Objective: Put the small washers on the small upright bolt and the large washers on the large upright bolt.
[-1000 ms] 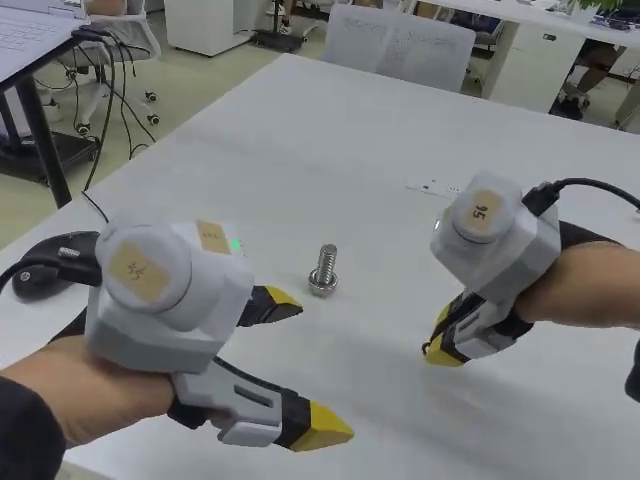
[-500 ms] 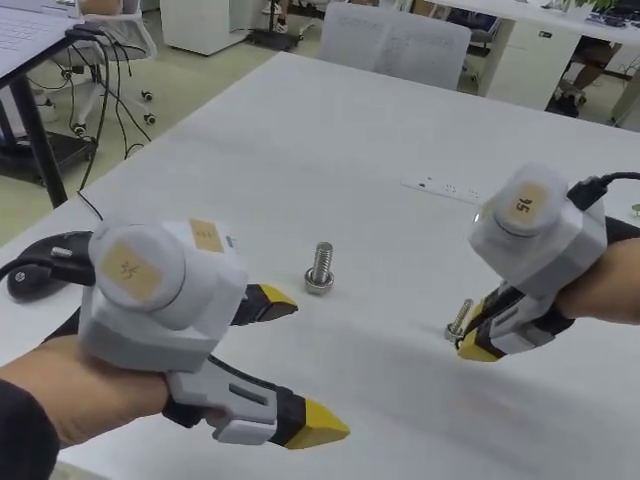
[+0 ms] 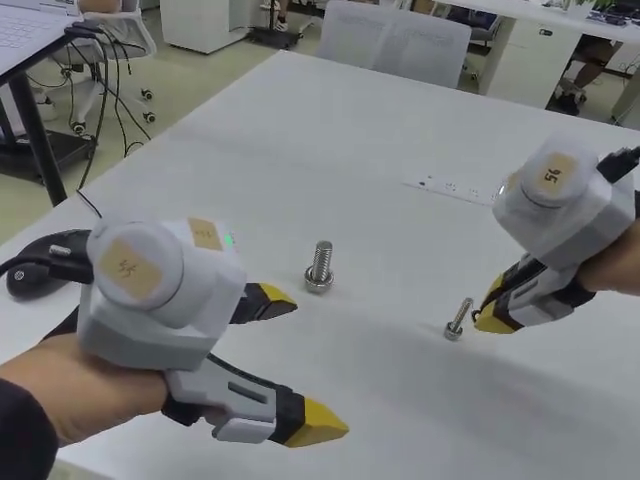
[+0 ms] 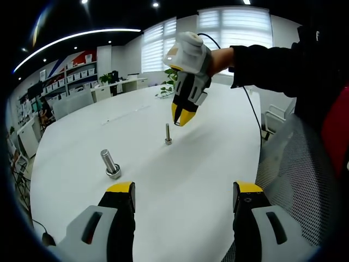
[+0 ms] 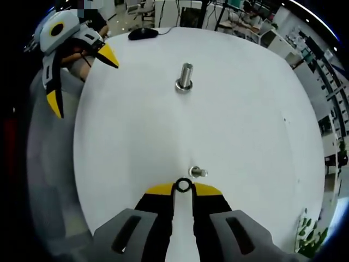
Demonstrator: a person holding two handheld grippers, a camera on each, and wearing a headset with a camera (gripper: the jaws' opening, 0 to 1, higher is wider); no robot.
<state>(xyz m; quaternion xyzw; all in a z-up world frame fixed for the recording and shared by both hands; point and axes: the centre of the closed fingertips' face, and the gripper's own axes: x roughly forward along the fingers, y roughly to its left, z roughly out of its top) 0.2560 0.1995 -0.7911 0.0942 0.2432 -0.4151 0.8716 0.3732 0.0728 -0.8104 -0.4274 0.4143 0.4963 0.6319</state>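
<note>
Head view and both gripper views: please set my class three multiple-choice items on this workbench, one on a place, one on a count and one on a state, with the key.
1. Where does the small bolt stand?
A) just in front of the right claw
B) on a chair seat
C) on the floor

2. How many bolts stand upright on the table?
A) one
B) two
C) four

3. What state is the right claw in?
A) wide open and empty
B) shut on a screwdriver
C) shut on a small washer

Key:
1 A, as the head view shows the bolt beside the claw's yellow tips.
2 B, as there are the small bolt and the large bolt.
3 C, as the right gripper view shows a ring pinched between the closed tips.
</note>
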